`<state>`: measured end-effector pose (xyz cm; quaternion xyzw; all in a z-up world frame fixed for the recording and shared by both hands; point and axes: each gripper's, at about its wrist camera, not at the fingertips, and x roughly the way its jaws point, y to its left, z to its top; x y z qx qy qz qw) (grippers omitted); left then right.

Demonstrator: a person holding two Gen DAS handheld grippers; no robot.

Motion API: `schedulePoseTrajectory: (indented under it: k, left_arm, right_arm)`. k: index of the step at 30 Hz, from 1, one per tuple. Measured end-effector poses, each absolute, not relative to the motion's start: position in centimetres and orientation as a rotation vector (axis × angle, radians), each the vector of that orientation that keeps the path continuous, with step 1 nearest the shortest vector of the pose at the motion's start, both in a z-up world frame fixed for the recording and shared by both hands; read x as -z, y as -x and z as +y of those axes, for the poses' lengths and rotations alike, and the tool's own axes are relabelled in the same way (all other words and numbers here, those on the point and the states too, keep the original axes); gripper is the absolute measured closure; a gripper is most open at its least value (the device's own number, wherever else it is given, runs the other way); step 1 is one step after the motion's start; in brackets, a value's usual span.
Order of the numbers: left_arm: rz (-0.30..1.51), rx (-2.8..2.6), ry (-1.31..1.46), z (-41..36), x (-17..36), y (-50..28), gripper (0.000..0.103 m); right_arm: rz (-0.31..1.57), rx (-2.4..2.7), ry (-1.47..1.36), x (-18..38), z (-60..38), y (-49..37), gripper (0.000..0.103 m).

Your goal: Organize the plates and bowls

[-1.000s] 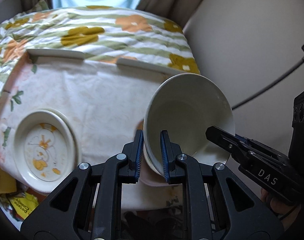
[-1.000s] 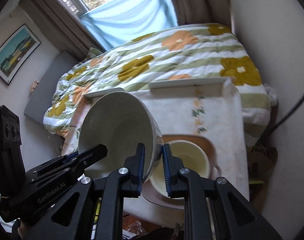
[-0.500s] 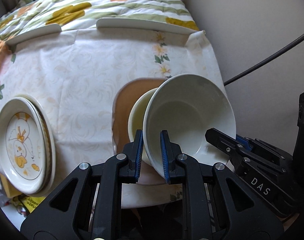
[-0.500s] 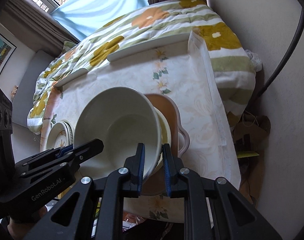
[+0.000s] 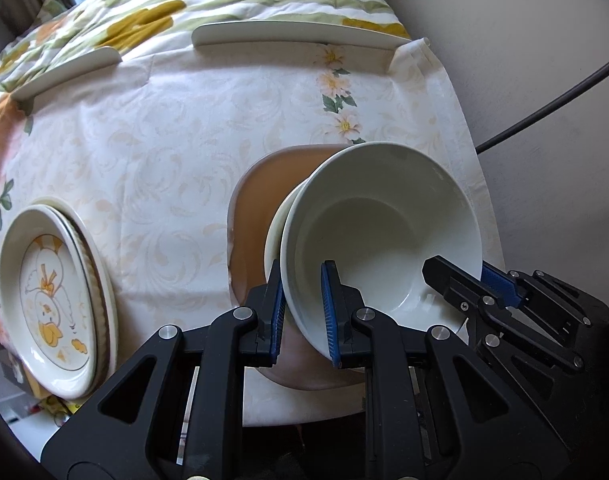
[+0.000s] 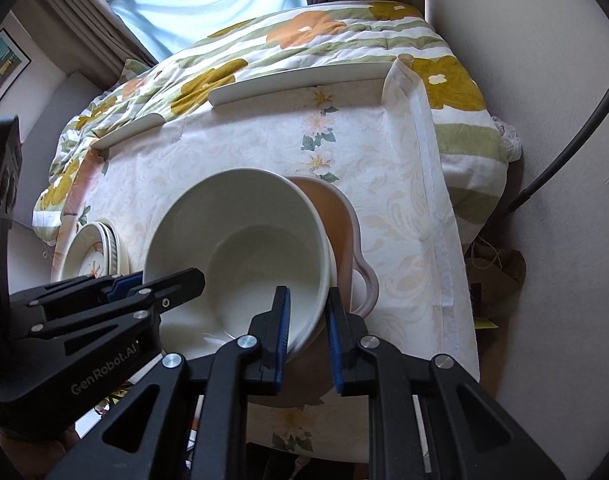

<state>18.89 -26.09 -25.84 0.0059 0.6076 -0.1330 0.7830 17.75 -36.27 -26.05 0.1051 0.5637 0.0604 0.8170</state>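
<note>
White bowl (image 5: 380, 240), pinched at opposite rim edges by left claw (image 5: 302, 308) and right claw (image 6: 306, 328), is held over a smaller bowl (image 5: 274, 232) on the tan plate (image 5: 260, 200), evidently for nesting.

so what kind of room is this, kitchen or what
Most likely a bedroom, not a kitchen. A floral quilt covers what looks like a bed just behind the cloth-covered table, with a curtained window beyond it and a framed picture on the wall.
</note>
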Motion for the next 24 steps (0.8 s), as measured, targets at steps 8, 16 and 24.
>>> schedulePoseTrajectory:
  k: [8, 16, 24]
  left_arm:
    - [1.26, 0.253, -0.144, -27.4, 25.6, -18.1, 0.088]
    - [1.235, 0.23, -0.203, -27.6, 25.6, -17.7, 0.088]
    - [1.229, 0.243, -0.178, -27.4, 25.2, -17.6, 0.088]
  right_arm:
    - [1.189, -0.141, -0.214, 26.0, -36.1, -17.3, 0.087]
    - [1.166, -0.151, -0.222, 25.7, -36.2, -17.0, 0.087]
    - [1.155, -0.151, -0.231, 25.7, -36.5, -16.9, 0.087]
